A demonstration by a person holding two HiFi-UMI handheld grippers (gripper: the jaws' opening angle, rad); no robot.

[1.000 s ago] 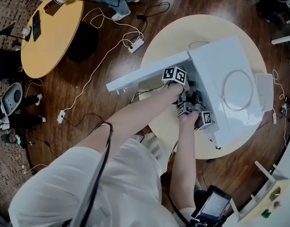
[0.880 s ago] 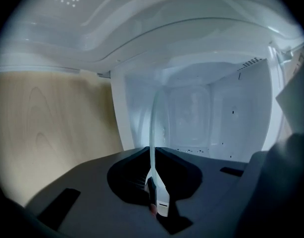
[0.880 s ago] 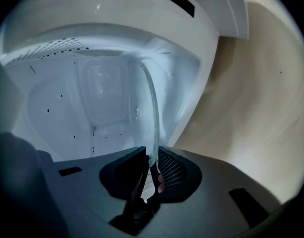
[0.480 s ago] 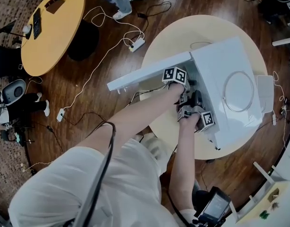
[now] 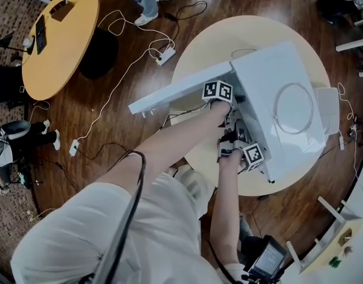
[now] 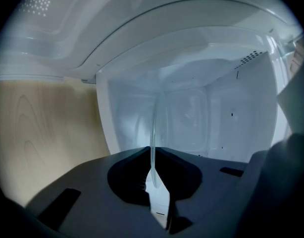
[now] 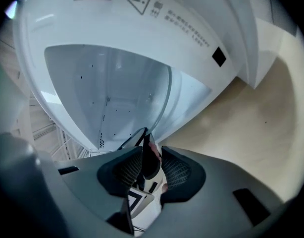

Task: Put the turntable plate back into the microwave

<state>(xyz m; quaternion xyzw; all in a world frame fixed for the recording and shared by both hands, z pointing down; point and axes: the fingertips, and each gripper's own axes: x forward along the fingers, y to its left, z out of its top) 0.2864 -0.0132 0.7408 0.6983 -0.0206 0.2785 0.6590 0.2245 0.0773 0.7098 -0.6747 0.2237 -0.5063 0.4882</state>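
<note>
A white microwave (image 5: pixel 276 99) stands on a round cream table (image 5: pixel 214 46) with its door (image 5: pixel 175 92) swung open to the left. Both grippers are at its mouth. My left gripper (image 6: pixel 153 150), under its marker cube (image 5: pixel 217 91), is shut on the clear glass turntable plate (image 6: pixel 153 128), which stands on edge in front of the cavity. My right gripper (image 7: pixel 151 155), by the other cube (image 5: pixel 252 154), has just been opening its jaws. The plate (image 7: pixel 112 90) fills that view, and its rim reaches the gap without being pressed by the ribbed pads (image 7: pixel 177 170).
A thin ring (image 5: pixel 294 108) lies on the microwave's top. A flat white thing (image 5: pixel 327 114) sits to its right. An orange round table (image 5: pixel 57 40) stands at the upper left. Cables and a power strip (image 5: pixel 160 56) cross the wooden floor. A person's feet (image 5: pixel 147 13) are at the top.
My right gripper has rolled and drawn back a little from the opening toward me. My left gripper has stayed put with the plate. The person at the orange table has stepped away.
</note>
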